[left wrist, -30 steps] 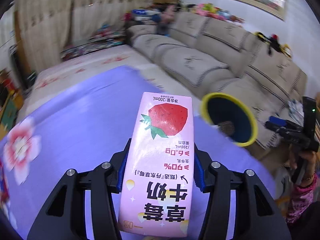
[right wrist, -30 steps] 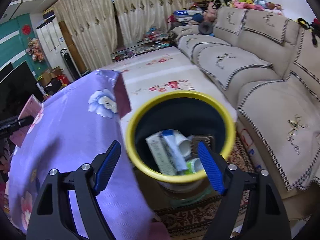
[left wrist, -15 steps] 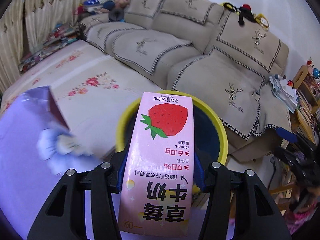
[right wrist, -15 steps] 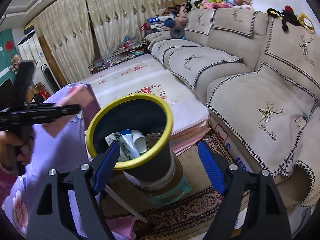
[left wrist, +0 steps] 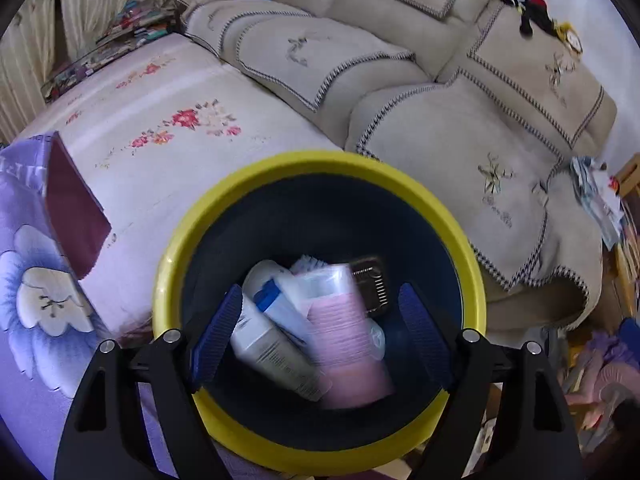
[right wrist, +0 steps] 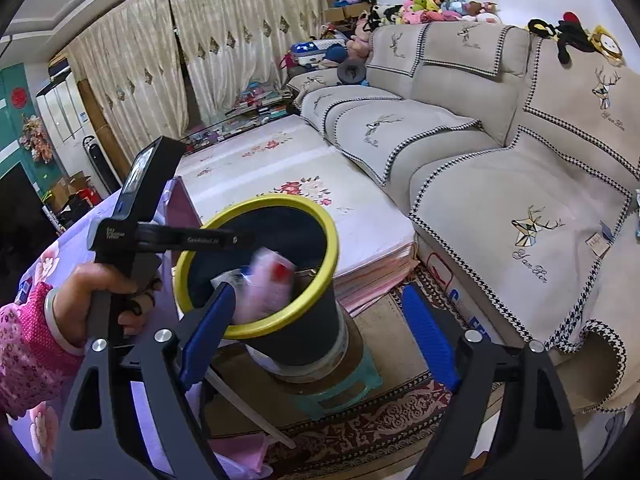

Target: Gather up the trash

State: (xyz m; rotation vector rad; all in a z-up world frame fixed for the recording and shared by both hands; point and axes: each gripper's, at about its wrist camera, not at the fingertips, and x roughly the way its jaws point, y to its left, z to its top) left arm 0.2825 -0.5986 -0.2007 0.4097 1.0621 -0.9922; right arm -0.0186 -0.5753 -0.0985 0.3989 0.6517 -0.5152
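Note:
A dark bin with a yellow rim [left wrist: 256, 184] fills the left wrist view. My left gripper [left wrist: 320, 340] is open right above it, empty. The pink strawberry milk carton [left wrist: 344, 332] is a blur inside the bin, falling among a white and blue carton [left wrist: 272, 348] and other trash. In the right wrist view the bin [right wrist: 296, 332] stands on a teal stool [right wrist: 360, 388], the carton [right wrist: 268, 280] is a pink blur in its mouth, and the left gripper [right wrist: 236, 238] reaches over the rim. My right gripper [right wrist: 316, 332] is open and empty, in front of the bin.
A purple floral tablecloth [left wrist: 36, 300] covers the table left of the bin. A low white flowered platform [right wrist: 288, 176] and a beige sofa [right wrist: 500, 148] stand behind and to the right. A patterned rug [right wrist: 380, 424] lies under the stool.
My left gripper swung from the table to over the bin, opened and let go of the milk carton, which is dropping in. My right gripper drew back from the bin.

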